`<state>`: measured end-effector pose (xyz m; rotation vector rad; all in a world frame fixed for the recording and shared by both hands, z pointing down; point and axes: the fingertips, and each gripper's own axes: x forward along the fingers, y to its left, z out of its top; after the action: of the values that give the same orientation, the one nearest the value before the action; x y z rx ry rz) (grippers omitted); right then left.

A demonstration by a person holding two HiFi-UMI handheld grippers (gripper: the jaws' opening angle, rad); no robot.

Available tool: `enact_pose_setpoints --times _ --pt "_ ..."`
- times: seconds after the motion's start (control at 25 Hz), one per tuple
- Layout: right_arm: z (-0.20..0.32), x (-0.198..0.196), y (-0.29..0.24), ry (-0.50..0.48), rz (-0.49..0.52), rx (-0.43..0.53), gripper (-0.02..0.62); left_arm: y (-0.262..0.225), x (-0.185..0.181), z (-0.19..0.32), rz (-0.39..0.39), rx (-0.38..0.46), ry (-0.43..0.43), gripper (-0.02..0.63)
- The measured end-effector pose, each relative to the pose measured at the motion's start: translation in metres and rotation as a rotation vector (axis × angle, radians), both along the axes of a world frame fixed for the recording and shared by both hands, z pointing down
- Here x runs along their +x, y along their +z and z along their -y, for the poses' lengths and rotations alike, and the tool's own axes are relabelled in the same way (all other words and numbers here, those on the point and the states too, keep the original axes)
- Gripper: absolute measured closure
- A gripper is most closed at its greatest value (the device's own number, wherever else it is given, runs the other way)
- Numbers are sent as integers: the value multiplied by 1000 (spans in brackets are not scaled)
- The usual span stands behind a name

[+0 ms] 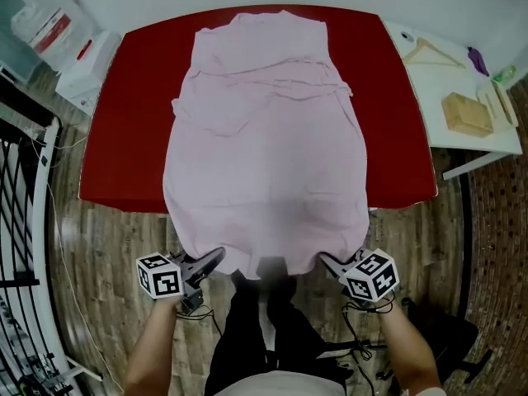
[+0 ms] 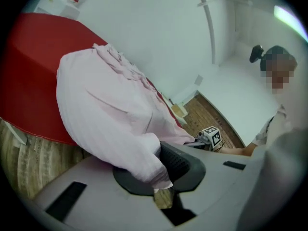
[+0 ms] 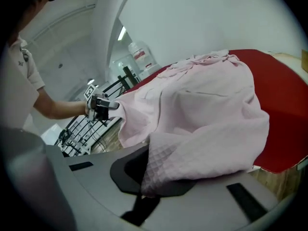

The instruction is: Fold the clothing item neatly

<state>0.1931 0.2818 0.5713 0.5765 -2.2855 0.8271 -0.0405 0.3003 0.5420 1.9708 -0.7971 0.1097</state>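
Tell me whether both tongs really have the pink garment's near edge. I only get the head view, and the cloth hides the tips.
Observer: Yes for the left. In the left gripper view, the left tongs are shut on a bunched corner of the pink garment, and a small tip of cloth pokes out past the pads.
Operator: And the right one?
Observer: The right gripper view shows the right tongs shut on a fold of the hem, with cloth covering one pad.
Operator: Anything about the fabric itself?
Observer: Close up in the right gripper view, it has a fine waffle weave.
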Motion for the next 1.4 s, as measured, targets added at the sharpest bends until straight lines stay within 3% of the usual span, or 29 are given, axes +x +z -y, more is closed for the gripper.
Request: enact_pose_setpoints --times 0.36,0.68,1.4 --pt "16 -3 -74 -61 30 43 569 -86 12 8 -128 96 -20 571" --pt "45 -11 -128 -66 30 114 569 -140 -2 30 -231 159 -7 571" --pt "162 -48 -232 -1 13 239 569 -241 -65 146 -298 312 237 571"
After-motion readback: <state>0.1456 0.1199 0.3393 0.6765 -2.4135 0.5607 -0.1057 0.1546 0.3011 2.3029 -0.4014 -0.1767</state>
